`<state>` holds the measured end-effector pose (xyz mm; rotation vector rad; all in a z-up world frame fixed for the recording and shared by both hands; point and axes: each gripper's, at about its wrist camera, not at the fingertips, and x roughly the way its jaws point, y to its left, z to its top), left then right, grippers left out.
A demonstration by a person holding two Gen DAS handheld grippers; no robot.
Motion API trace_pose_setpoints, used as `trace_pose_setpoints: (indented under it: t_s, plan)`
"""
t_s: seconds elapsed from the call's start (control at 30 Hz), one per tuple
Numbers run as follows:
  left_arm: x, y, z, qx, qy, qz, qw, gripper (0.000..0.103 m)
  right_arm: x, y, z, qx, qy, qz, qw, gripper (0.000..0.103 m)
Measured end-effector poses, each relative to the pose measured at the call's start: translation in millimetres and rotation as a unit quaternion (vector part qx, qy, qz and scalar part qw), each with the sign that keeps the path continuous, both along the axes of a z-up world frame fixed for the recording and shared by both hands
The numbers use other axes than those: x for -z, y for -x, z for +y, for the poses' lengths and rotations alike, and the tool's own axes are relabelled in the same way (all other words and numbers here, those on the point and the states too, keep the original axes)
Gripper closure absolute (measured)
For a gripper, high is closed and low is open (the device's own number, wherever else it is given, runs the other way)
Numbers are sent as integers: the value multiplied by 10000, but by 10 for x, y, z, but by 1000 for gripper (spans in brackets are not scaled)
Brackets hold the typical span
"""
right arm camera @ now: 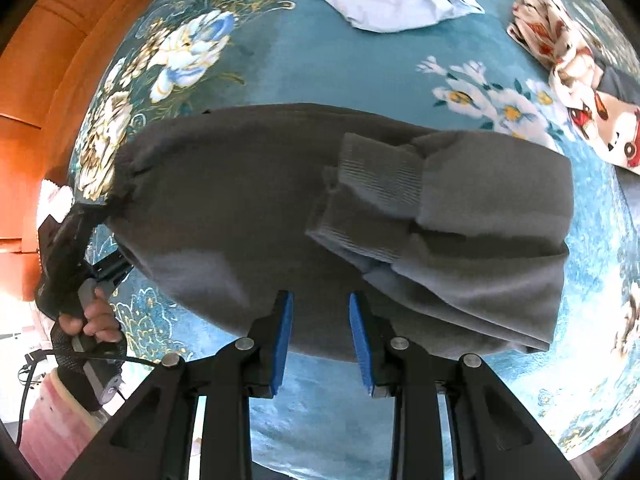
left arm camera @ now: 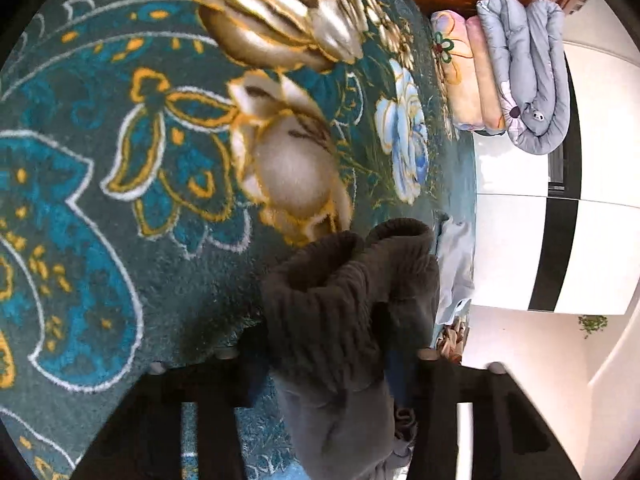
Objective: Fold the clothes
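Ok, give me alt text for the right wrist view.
A grey sweatshirt, sleeves folded across it, lies on a teal floral blanket. The open right tool hovers at its near edge; the left tool grips its far left corner.

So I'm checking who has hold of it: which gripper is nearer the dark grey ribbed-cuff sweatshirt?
Left. The left gripper is shut on the dark grey sweatshirt at its edge; the right gripper hovers open just over its near hem.
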<state>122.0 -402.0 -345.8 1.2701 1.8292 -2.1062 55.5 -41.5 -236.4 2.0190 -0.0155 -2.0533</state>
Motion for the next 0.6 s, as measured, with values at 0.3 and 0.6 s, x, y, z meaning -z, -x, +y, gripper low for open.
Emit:
trace_pose_setpoints:
  t_s: [0.3,0.6]
  plan:
    - [-414,-379,-221,-429,531,-4,9977,69,-198,27,-164,-115,78,103,9999,73]
    - [-1396,-515,193,144,2214,-17,9751,69,-321,80,68,-14,477,66,9988,73]
